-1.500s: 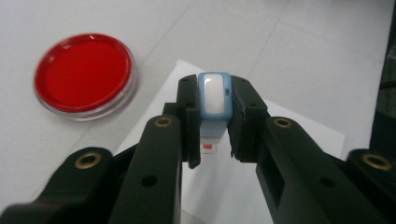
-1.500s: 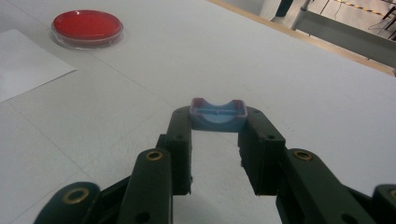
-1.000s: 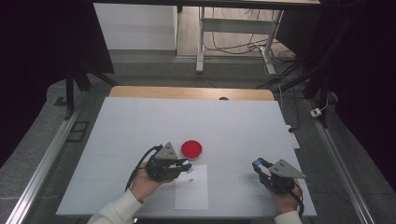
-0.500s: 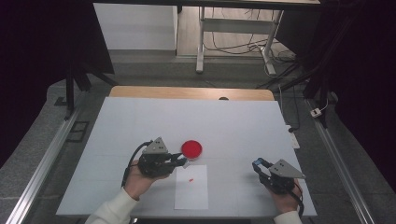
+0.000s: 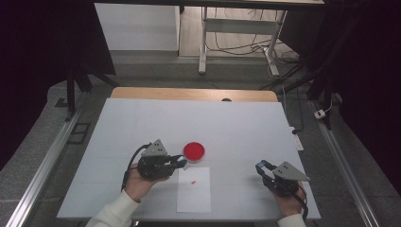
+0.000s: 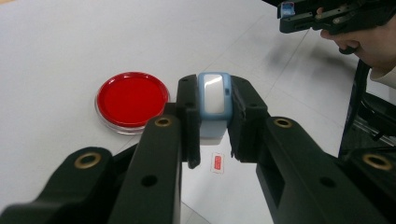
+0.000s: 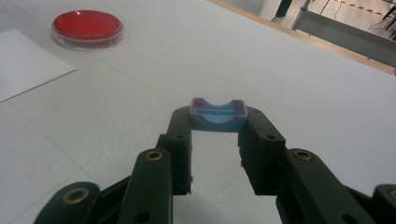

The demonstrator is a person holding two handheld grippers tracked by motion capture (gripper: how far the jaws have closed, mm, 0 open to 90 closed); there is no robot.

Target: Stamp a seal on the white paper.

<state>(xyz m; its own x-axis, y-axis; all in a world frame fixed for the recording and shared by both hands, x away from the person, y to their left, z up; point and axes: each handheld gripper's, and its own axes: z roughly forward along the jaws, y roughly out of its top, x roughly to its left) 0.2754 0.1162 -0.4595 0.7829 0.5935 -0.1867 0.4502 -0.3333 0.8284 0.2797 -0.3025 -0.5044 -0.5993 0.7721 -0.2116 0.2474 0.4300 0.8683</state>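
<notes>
Blue-and-white stamp (image 6: 214,107) pinched tight in the left claw (image 5: 179,161), clear of the table (image 5: 236,127), just beside the red dish (image 5: 194,151) and near the top edge of the paper (image 5: 194,194). Seen along that claw (image 6: 214,84): rounded blue casing, pale glossy panel down the middle, held upright between the black jaws, squeezed from both sides. Over on the right, well apart, right claw (image 5: 261,166) closed on the cap (image 7: 218,119), a small blue piece with a purplish rim and a scooped-out edge, held low over bare table. Already on the paper: one small red mark (image 5: 193,182), a tiny rectangle (image 6: 217,163) sitting just below the stamp in the left gripper view. Judging by that, stamping step either done or about to be repeated. Reads as the in-between beat, stamp lifted, cap waiting. Next move, most likely: either dabbing the stamp on the dish for fresh red, or bringing both claws together to cap it. Calls for lining up the cap's open side square with the stamp's end, closing the wide gap between the hands slowly, and keeping both grips firm. Small parts, smooth plastic, easy to twist off-axis, so no rushing.
</notes>
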